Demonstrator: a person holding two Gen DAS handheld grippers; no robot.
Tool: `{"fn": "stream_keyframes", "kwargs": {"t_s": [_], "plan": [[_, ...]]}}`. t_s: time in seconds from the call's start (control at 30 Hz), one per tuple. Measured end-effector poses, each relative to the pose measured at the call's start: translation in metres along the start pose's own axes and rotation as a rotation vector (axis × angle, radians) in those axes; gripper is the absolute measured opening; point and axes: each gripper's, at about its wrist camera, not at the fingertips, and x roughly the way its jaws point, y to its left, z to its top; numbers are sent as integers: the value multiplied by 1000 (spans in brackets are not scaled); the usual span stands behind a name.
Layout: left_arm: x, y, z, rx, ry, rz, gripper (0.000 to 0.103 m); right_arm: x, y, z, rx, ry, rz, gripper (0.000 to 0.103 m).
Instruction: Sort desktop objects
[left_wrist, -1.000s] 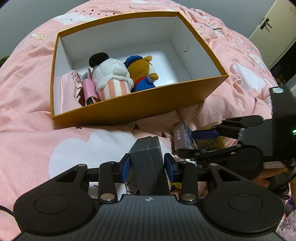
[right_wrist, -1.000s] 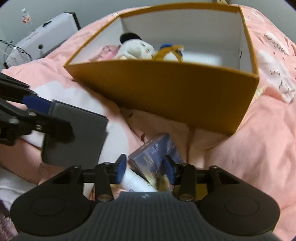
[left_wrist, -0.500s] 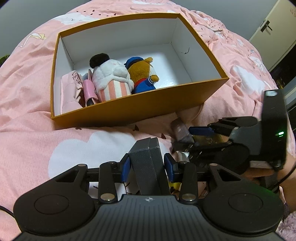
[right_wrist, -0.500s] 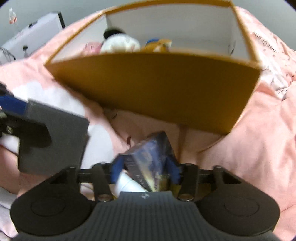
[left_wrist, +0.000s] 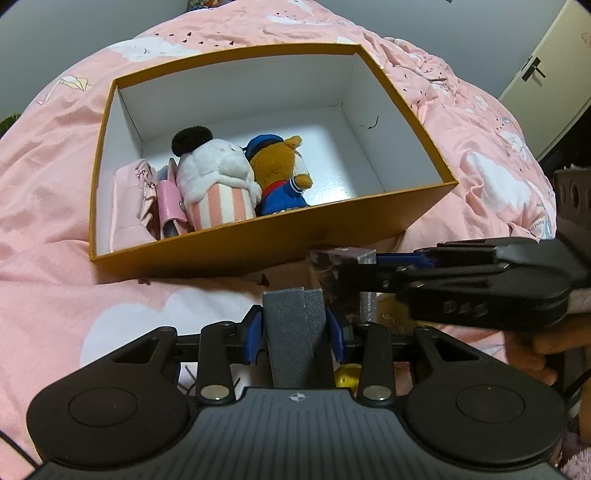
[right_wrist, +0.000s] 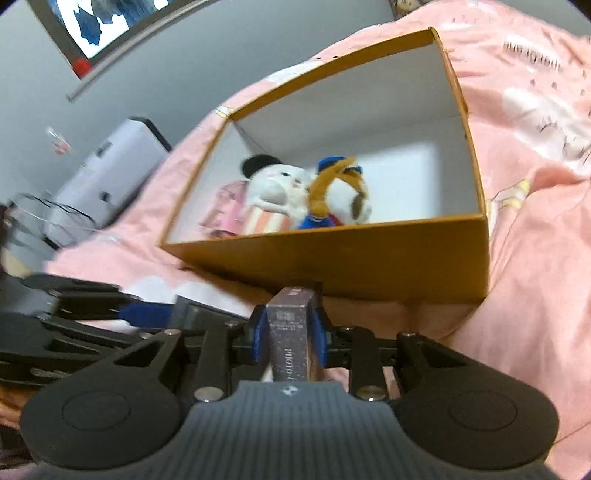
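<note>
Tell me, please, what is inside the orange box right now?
Inside the orange box are a white plush toy, a brown plush toy and pink pouches, all at one end. The near wall hides their lower parts.

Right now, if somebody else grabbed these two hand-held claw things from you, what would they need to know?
Left gripper: jaws shut on a grey case, held above the pink bedding.
Right gripper: jaws have just been closing and now clamp a small purple printed box, in front of the orange box.
Done: white plush, brown plush and pink pouches sit in the orange box's left part; its right part is bare.
Left: both held items still go in. Something yellow shows under the left gripper.
</note>
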Motion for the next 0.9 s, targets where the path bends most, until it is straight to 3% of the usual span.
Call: {"fn": "stream_keyframes", "kwargs": {"t_s": [0.1, 0.27, 0.5, 0.9], "plan": [[6, 0, 1, -7, -1, -6, 42, 11, -3, -3, 8, 10, -46, 27], [9, -2, 2, -6, 2, -6, 42, 20, -9, -19, 42, 38, -45, 28], [9, -9, -8, 68, 55, 64, 43, 15, -8, -30, 75, -16, -66, 26], [-14, -10, 4, 40, -3, 36, 40, -14, 4, -32, 7, -91, -76, 24]]}}
